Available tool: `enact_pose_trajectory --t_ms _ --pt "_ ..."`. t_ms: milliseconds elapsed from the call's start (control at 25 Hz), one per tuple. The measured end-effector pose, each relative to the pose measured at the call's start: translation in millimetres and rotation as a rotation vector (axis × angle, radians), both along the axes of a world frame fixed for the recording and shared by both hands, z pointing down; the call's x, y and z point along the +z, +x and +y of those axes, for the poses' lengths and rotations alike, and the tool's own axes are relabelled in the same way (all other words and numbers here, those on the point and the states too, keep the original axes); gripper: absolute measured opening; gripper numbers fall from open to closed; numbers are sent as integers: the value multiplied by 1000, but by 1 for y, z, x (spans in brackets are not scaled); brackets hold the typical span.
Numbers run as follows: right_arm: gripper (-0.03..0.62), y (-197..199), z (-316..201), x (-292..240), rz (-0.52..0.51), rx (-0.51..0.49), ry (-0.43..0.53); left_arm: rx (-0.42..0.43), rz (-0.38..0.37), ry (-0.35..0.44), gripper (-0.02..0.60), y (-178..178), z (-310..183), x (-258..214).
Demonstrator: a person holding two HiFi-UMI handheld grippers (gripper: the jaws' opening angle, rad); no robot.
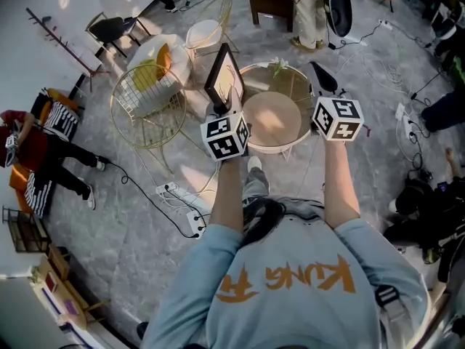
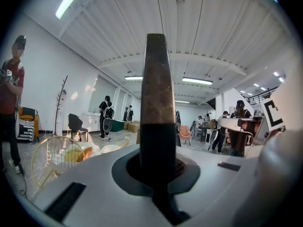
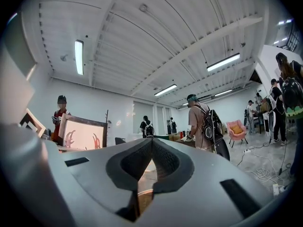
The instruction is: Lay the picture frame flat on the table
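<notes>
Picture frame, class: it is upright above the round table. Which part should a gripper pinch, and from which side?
Pinch the picture frame by its narrow border near the lower edge, coming from the person's side with the jaws across its thin depth. It is flat and thin and stands edge-on to the left gripper, which is shut on that border in just this way, above the round table.

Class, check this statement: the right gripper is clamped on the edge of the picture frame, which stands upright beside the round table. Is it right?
Wrong gripper. The left gripper is clamped on the picture frame by its edge, as the left gripper view shows; the right gripper is shut on nothing. The frame does stand upright beside the round table.
</notes>
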State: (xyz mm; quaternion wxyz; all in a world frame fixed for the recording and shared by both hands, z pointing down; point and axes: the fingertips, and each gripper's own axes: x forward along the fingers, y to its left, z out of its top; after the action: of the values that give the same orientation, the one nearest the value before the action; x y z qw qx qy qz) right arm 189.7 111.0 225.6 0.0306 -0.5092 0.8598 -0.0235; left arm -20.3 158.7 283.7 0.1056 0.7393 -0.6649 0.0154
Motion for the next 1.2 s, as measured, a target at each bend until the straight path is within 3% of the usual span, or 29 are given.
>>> enact_pose_trajectory --t_ms 520,760,880,1200 --pt "-3 -50 -78 42 39 -14 -89 -35 60 -110 26 -49 -65 51" --pt "-3 -97 -115 55 88 -56 -119 -66 55 -136 26 -91 -100 64" --pt "-3 -110 -142 65 100 -61 -141 -56 30 -139 26 -104 -128 65" --pt "-2 -136 -214 98 160 -35 -215 -15 94 -229 26 -127 -206 111"
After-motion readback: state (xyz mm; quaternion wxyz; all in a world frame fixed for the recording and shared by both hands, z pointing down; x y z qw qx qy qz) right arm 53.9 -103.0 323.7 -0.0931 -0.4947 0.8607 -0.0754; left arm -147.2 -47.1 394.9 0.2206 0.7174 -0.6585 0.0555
